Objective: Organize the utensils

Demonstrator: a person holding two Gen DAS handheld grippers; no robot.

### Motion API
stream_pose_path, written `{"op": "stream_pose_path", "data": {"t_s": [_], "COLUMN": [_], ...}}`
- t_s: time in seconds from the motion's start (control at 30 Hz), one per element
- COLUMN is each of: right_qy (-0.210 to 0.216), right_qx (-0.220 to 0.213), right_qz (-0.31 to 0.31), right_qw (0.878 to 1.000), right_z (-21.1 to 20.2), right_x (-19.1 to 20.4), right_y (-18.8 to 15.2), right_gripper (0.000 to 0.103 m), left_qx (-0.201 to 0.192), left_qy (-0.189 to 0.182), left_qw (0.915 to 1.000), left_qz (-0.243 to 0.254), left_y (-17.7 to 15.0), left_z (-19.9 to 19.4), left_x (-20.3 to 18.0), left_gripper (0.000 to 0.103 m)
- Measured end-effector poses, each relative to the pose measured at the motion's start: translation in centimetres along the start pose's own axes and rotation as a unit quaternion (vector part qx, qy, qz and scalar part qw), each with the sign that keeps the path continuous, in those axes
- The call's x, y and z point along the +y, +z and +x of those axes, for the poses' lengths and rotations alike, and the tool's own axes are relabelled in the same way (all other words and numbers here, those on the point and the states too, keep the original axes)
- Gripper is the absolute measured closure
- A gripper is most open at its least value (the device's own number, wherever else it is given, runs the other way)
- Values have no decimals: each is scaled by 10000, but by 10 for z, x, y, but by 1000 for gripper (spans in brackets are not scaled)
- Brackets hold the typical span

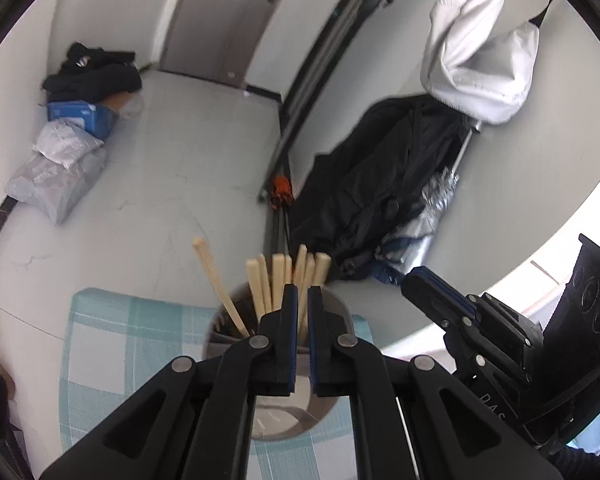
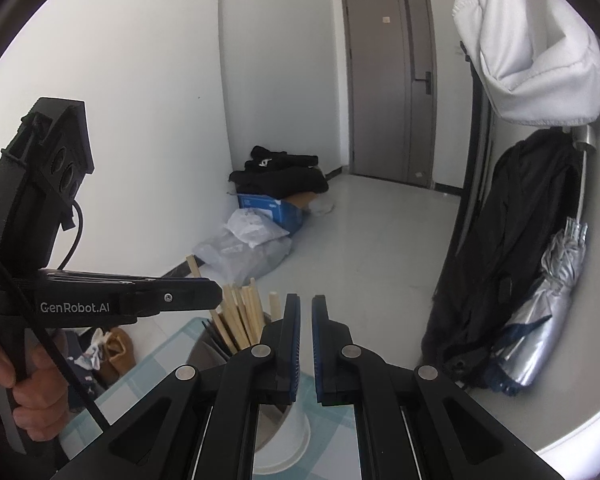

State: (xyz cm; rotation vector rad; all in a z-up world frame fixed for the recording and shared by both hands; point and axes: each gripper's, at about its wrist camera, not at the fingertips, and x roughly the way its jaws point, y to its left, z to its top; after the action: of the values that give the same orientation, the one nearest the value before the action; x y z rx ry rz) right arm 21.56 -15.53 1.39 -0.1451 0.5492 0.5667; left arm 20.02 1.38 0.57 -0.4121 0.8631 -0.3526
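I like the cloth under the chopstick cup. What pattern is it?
The cloth is a light teal-and-white check, clearest in the left wrist view.

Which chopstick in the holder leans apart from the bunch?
The lone chopstick at the far left: it tilts left alone, while the other chopsticks stand clustered upright.

Both wrist views look steeply down along their own black tongs, close above the round grey holder of pale wooden chopsticks (image 1: 284, 276), which both share, facing the grey door (image 2: 388, 80).

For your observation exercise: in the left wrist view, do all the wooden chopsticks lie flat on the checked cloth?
No: the wooden chopsticks stand upright in a round holder on the checked cloth.
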Motion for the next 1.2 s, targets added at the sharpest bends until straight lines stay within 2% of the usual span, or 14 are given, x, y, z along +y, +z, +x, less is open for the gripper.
{"op": "stream_pose_path", "data": {"t_s": [0.2, 0.4, 0.47, 0.63, 0.7, 0.77, 0.8, 0.83, 0.93, 1.03, 1.2], "right_qy": [-157, -290, -305, -293, -286, -253, -248, -240, -225, -236, -351], "right_qx": [72, 75, -8, -226, -343, -458, -505, -547, -685, -788, -1033], "right_qz": [421, 811, 880, 1011, 1004, 998, 991, 991, 977, 955, 963], "right_qw": [9990, 9963, 9956, 9942, 9939, 9936, 9935, 9933, 9926, 9920, 9894], "right_z": [-21, -41, -51, -74, -86, -97, -103, -107, -126, -142, -170], "right_x": [-13, -24, -25, -19, -12, -3, 0, 4, 18, 31, 49], "right_y": [-26, -38, -36, -25, -21, -19, -18, -18, -19, -23, -37], "right_gripper": [95, 95, 95, 90, 81, 71, 66, 64, 58, 51, 26], "left_qx": [235, 79, -18, -399, -575, -699, -784, -890, -1132, -1328, -1634], "left_qy": [140, 366, 433, 575, 643, 715, 762, 792, 936, 1049, 1305], "left_qw": [9996, 9992, 9989, 9973, 9960, 9946, 9936, 9924, 9887, 9849, 9771], "left_qz": [77, 145, 192, 231, 239, 280, 289, 296, 316, 377, 394], "left_y": [-5, -8, -8, -14, -18, -22, -25, -28, -38, -51, -73], "left_z": [4, -13, -20, -47, -60, -71, -78, -85, -103, -117, -136], "left_x": [0, -13, -18, -30, -35, -37, -39, -40, -41, -42, -42], "left_gripper": [101, 93, 87, 52, 50, 43, 34, 28, 16, 10, 3]}}
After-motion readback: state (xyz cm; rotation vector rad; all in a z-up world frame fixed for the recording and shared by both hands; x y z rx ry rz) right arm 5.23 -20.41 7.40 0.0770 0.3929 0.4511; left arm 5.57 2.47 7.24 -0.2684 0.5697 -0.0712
